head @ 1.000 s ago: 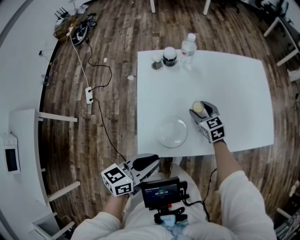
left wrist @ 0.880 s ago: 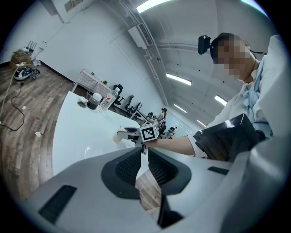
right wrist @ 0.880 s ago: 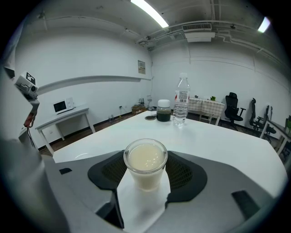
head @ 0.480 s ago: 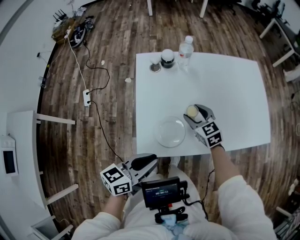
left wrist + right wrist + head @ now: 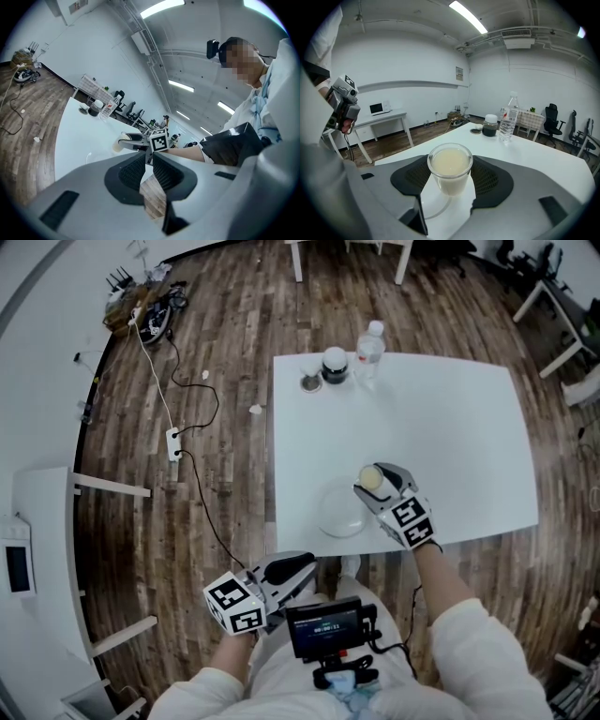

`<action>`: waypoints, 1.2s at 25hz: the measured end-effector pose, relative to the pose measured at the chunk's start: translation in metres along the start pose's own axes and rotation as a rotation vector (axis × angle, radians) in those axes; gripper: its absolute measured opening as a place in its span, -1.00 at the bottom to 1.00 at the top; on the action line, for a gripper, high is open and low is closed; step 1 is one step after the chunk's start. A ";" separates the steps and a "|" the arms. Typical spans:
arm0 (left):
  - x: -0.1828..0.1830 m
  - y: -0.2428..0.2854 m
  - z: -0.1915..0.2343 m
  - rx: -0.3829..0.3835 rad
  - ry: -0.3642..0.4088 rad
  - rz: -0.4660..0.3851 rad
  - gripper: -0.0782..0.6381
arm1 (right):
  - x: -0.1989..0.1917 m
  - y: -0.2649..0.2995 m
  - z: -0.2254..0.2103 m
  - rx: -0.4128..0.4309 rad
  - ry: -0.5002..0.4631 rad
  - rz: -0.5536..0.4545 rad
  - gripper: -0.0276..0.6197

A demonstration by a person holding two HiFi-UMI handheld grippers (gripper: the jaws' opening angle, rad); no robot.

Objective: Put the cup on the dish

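- White table [image 5: 450, 427] over a wood floor, with a bottle [image 5: 370, 341] and a jar [image 5: 335, 364] out at its 12 o'clock edge. What have you got?
- I've got the right gripper [image 5: 451, 180] clamped wide on the cup [image 5: 450, 163], which is full of pale liquid almost to the brim. It hangs at 2 o'clock over the dish [image 5: 339, 517], about above the rim. The dish sits by the table's 6 o'clock edge.
- And the left?
- Left gripper [image 5: 149, 169] is off the table at 7 o'clock, jaws pinched to a slit, nothing in them.
- What worries you?
- Tilt. If I tip the cup while carrying it, it slops over. The dish is also clear glass and hard for me to read. Land the base on the rim and the cup topples, or it shoves the dish off the near edge.
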State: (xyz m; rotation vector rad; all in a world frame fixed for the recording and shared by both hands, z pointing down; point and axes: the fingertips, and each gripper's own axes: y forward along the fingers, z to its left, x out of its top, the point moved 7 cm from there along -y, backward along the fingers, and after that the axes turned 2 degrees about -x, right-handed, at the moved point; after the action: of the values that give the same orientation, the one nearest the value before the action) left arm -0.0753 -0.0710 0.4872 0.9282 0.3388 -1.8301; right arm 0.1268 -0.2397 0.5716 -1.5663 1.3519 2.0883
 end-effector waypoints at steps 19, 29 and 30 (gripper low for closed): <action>-0.017 -0.036 0.000 0.012 -0.012 0.015 -0.67 | -0.013 0.018 0.064 0.058 -0.005 0.022 -0.04; -0.021 -0.042 0.000 0.005 -0.009 0.040 -0.67 | -0.021 0.019 0.078 0.050 -0.005 0.030 -0.04; -0.021 -0.041 0.000 0.003 -0.007 0.042 -0.67 | -0.022 0.020 0.078 0.048 -0.005 0.030 -0.04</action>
State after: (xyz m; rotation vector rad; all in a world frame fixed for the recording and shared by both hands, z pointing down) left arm -0.1075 -0.0386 0.4946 0.9240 0.3099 -1.7958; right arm 0.0724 -0.1845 0.6019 -1.5296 1.4215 2.0597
